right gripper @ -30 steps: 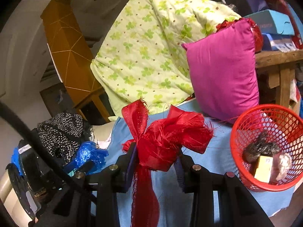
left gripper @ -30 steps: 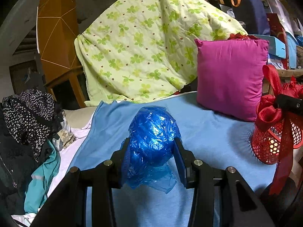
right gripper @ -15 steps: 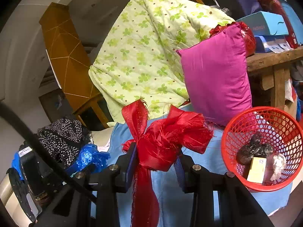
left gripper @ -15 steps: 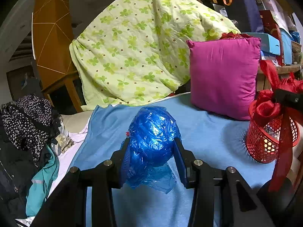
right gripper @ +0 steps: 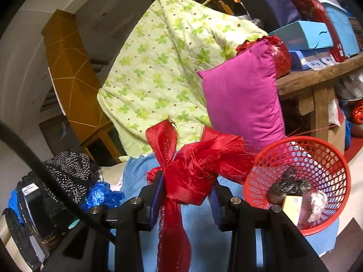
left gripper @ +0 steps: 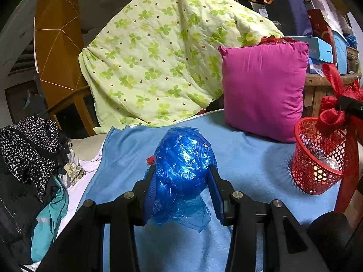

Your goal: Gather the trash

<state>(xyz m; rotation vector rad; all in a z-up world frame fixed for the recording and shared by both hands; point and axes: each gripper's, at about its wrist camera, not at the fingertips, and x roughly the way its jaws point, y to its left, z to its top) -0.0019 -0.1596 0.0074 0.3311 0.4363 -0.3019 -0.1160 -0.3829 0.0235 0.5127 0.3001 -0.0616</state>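
My left gripper [left gripper: 181,176] is shut on a crumpled blue plastic bag [left gripper: 182,165], held above the light blue blanket [left gripper: 245,156]. My right gripper [right gripper: 187,188] is shut on a red ribbon bow [right gripper: 195,167] whose tail hangs down between the fingers. A red mesh basket [right gripper: 326,156] stands at the blanket's right edge, just right of the bow, with several bits of trash in it. In the left wrist view the basket [left gripper: 315,176] is at the right with the ribbon bow [left gripper: 331,113] above it. The blue bag [right gripper: 102,195] also shows low left in the right wrist view.
A magenta pillow [left gripper: 261,88] leans against a green clover-print quilt [left gripper: 158,56] at the back. Dark and teal clothes [left gripper: 29,158] pile up on the left. A wooden bench [right gripper: 317,77] with boxes stands behind the basket.
The right gripper with the red bow has shifted toward the basket, which now looks nearer and lies closer to the bow. The left gripper still holds the blue bag in much the same place.
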